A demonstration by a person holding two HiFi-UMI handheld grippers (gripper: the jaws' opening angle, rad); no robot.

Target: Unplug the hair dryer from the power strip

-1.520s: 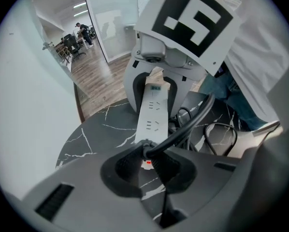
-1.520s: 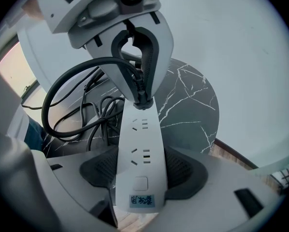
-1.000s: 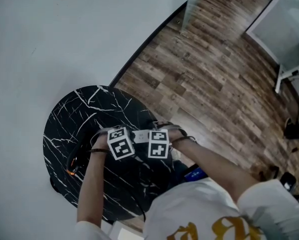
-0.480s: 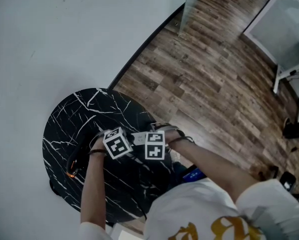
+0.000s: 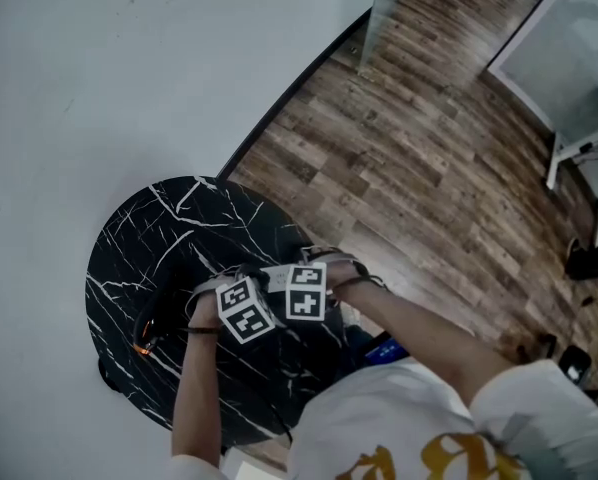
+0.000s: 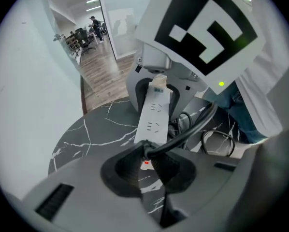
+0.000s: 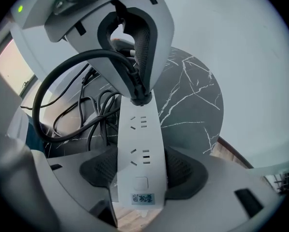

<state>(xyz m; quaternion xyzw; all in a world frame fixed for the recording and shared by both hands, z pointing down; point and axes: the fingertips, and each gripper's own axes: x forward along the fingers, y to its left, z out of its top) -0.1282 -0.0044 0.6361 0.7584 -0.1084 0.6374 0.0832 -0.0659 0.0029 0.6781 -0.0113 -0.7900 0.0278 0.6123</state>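
A white power strip (image 7: 137, 149) lies over the black marble table (image 5: 179, 218), and my right gripper (image 7: 137, 172) is shut on its near end. At the strip's other end sits a black plug (image 7: 137, 96) with a thick black cable (image 7: 62, 81). My left gripper (image 6: 147, 161) points down and is shut on that plug (image 6: 145, 148). The plug touches the strip (image 6: 154, 115); whether its pins are seated I cannot tell. From the head view both grippers (image 5: 241, 308) (image 5: 304, 290) stand side by side at the table's near edge. A dark object with an orange spot (image 5: 144, 333) lies at the table's left.
Loose coils of black cable (image 7: 93, 115) lie on the table beside the strip. A white wall (image 5: 79, 68) runs behind the table. Wooden floor (image 5: 429, 148) spreads to the right, with white furniture legs (image 5: 579, 148) at the far right.
The left gripper's marker cube has tilted and slipped a little toward me in the head view. The right gripper has kept still.
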